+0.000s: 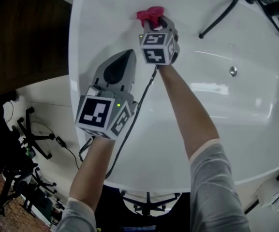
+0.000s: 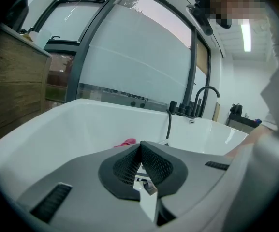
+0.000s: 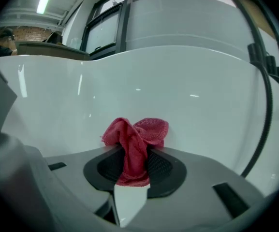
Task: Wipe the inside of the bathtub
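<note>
The right claw (image 3: pixel 134 154) pinches a red cloth (image 3: pixel 135 138), bunched against the bathtub (image 1: pixel 212 129) wall at twelve o'clock in the head view. To wipe well, I'd say it should spread the cloth flat against the white wall. From there it can sweep long overlapping strokes toward the metal fitting (image 1: pixel 232 71), at four o'clock from the cloth, with the hard claw tips kept off the enamel. The left claw (image 2: pixel 140 151), at seven o'clock from the right one, is pressed together on nothing. I count one cloth, one tub, two claws and one fitting.
</note>
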`<state>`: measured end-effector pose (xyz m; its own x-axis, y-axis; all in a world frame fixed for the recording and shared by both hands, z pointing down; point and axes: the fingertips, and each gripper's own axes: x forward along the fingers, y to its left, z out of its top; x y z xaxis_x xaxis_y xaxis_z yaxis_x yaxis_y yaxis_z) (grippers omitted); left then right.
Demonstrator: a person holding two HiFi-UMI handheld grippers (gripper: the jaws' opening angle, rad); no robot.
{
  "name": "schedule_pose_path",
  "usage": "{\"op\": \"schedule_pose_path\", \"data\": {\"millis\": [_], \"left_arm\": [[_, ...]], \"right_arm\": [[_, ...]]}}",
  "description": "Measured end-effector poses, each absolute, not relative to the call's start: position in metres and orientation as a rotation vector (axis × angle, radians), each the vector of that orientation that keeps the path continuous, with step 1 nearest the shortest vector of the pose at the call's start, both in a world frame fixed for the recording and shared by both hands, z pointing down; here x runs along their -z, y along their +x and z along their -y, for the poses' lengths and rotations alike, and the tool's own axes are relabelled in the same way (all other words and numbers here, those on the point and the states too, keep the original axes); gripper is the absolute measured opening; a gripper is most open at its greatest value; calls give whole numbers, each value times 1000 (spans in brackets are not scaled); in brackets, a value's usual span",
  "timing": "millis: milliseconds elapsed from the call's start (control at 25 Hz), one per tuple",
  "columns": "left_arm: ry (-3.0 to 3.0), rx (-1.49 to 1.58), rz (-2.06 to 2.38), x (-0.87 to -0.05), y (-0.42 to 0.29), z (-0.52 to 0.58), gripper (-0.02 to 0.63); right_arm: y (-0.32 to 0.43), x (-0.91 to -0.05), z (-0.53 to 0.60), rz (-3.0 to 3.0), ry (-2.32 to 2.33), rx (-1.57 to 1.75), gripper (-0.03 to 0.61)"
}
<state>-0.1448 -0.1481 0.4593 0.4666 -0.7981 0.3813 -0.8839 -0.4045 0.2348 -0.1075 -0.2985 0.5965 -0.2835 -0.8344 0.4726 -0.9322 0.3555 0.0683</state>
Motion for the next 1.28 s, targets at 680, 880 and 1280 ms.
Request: {"op": "schedule_pose_path", "data": {"millis": [680, 880, 1280], "left_arm": [[2224, -395, 1452, -516, -147, 181, -3], [2207, -395, 1489, -520, -154, 188, -3], [2206, -446, 1421, -549, -133, 186, -3]], "right_arm": [[-88, -656, 287, 2077, 1569, -376, 120], [-114, -673, 282, 2145, 1457, -354, 120], [-13, -702, 277, 1943, 1607, -402, 118]]}}
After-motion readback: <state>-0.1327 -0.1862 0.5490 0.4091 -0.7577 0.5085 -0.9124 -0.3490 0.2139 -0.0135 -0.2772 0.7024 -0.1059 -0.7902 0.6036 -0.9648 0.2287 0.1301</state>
